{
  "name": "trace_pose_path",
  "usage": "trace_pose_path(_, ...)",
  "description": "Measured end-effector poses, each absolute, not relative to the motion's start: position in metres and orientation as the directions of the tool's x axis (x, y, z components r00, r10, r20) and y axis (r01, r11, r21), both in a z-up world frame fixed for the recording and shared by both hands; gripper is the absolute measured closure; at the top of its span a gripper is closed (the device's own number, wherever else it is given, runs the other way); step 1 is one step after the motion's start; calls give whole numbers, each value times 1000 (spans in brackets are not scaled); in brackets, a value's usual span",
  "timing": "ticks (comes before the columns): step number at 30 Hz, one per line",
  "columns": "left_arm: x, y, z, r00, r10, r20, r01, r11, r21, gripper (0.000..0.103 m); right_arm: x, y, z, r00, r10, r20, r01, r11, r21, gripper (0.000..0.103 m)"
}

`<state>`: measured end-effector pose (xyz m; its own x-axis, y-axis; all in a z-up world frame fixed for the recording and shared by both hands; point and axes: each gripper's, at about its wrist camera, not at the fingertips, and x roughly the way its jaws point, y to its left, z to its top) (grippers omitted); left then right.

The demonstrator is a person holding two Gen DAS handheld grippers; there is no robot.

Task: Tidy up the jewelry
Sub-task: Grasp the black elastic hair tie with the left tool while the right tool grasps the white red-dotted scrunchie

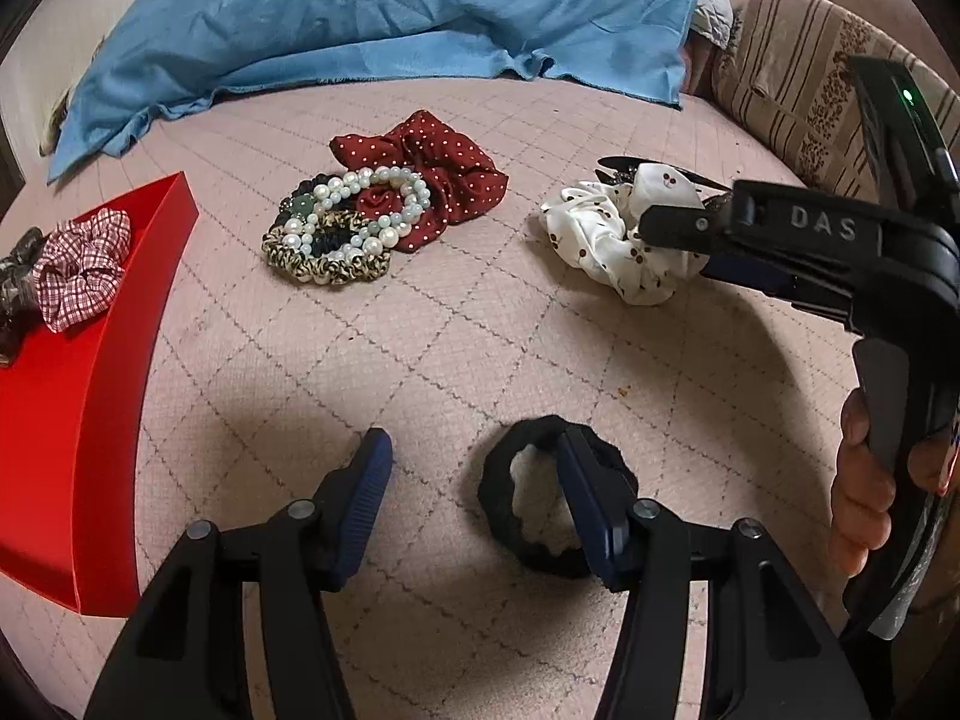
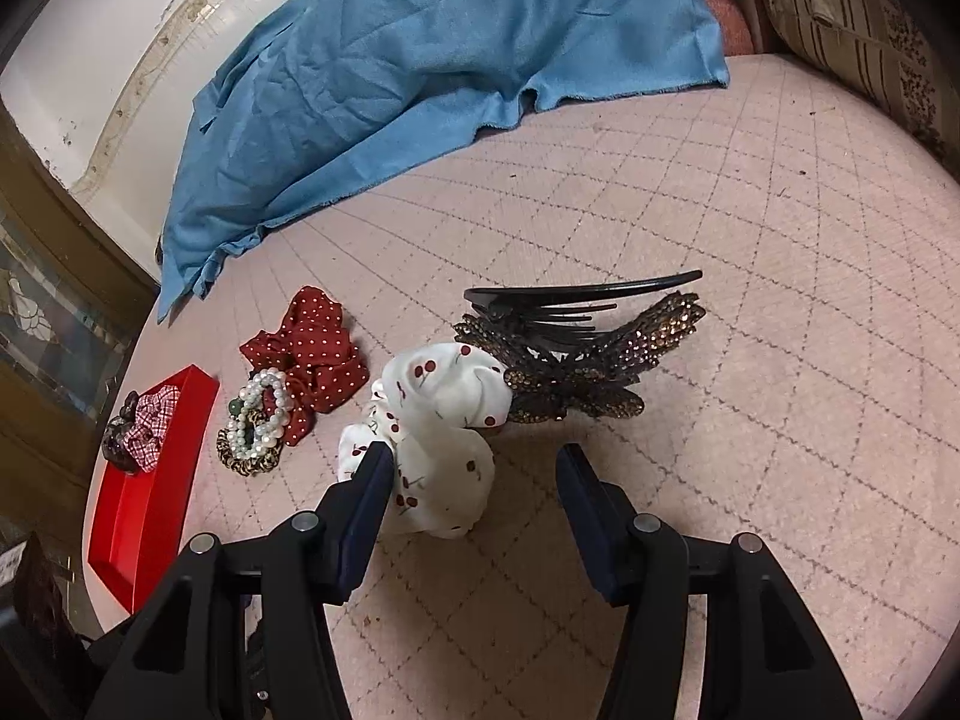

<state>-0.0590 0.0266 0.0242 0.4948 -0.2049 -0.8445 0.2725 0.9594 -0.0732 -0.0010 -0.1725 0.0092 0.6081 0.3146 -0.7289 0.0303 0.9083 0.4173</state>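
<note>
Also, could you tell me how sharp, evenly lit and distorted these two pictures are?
Left wrist view: sharp, soft light, dark shadow on the quilted cover around the black scrunchie; the red tray bows from fisheye. Right wrist view: equally sharp, no glare, the cover's edge curves, corners vignette black.

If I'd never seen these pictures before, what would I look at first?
Probably the bright red tray at the left edge of the pink quilted cover, with a checked scrunchie inside. Next, the pearl bracelets heaped on a red polka-dot scrunchie in the middle. Then the sparkly butterfly hair clip beside the white cherry scrunchie, near the right gripper.
</note>
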Motion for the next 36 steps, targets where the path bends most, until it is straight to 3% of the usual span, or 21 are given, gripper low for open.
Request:
trace_pose_path(4, -62, 25, 24, 513, -190, -837, 268, 962, -54, 48, 1, -174, 6, 607, 314, -730, 38, 906, 422, 42)
trace_pose_path(5, -62, 26, 24, 516, -192, -835, 263, 963, -59, 54, 1, -174, 6, 609, 310, -730, 40, 907, 419, 44)
trace_pose_path(7, -63, 28, 25, 521, -186, -833, 253, 966, -57, 77, 1, -174, 7, 612, 295, -734, 46, 913, 405, 61)
trace_pose_path(8, -63, 30, 27, 519, -189, -834, 249, 966, -65, 94, 1, -173, 7, 605, 286, -743, 46, 919, 392, 73)
trace_pose_path(9, -62, 31, 28, 511, -201, -835, 247, 966, -82, 95, 2, -172, 7, 604, 283, -745, 46, 921, 387, 75)
trace_pose_path(12, -61, 36, 31, 492, -243, -836, 240, 961, -138, 95, -1, -170, 11, 608, 275, -745, 41, 926, 375, 87)
trace_pose_path(15, -64, 40, 36, 490, -262, -832, 230, 959, -166, 95, -6, -166, 18, 614, 275, -740, 24, 931, 365, 89)
trace_pose_path(36, -108, 87, 107, 602, -272, -751, 171, 962, -212, 95, -70, -137, 80, 664, 314, -679, -57, 926, 372, 91)
